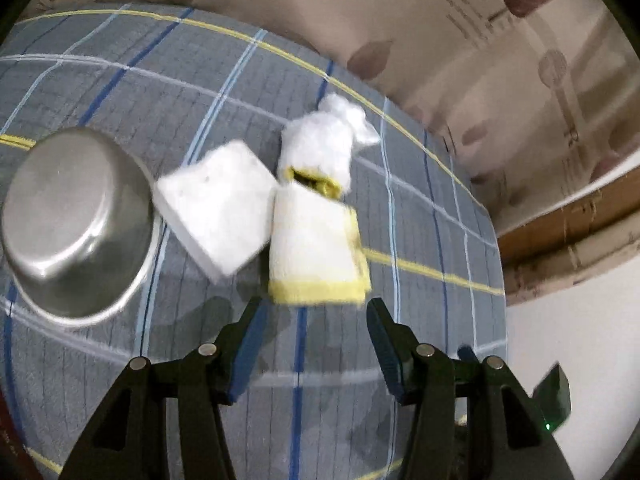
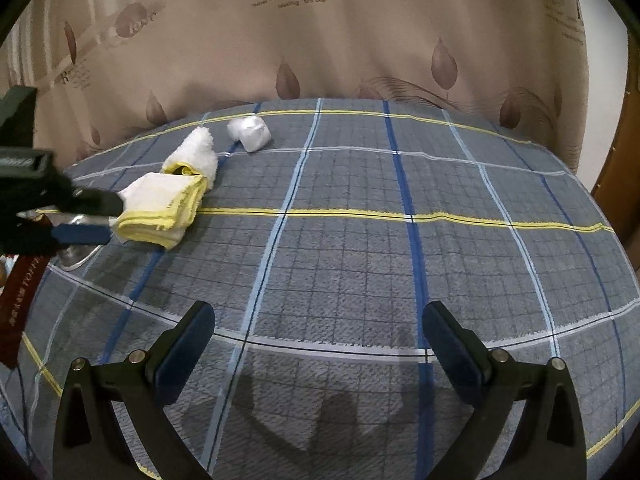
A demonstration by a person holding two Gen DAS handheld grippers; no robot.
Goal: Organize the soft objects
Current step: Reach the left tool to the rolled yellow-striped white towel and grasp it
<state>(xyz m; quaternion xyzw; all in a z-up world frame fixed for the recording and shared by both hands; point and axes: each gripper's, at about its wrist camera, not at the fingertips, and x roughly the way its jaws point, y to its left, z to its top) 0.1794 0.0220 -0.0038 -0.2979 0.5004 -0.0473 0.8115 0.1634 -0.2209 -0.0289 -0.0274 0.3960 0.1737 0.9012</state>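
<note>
A folded white towel with yellow edging [image 1: 316,248] lies on the checked cloth, straight ahead of my left gripper [image 1: 316,312], which is open with its fingertips just short of the towel's near edge. A white sponge block [image 1: 216,204] lies to the towel's left. A rolled white fluffy cloth [image 1: 316,148] sits behind the towel, with a white wad [image 1: 356,116] beyond. In the right wrist view the towel [image 2: 160,208], the rolled cloth [image 2: 198,150] and the wad [image 2: 249,132] lie at far left, with the left gripper [image 2: 108,216] at the towel. My right gripper [image 2: 318,328] is open and empty over bare cloth.
A steel bowl [image 1: 76,224] stands at the left, next to the sponge block. The table wears a grey-blue checked cloth [image 2: 360,240]. A beige printed curtain [image 2: 320,40] hangs behind. A wooden edge [image 1: 568,224] runs at the right.
</note>
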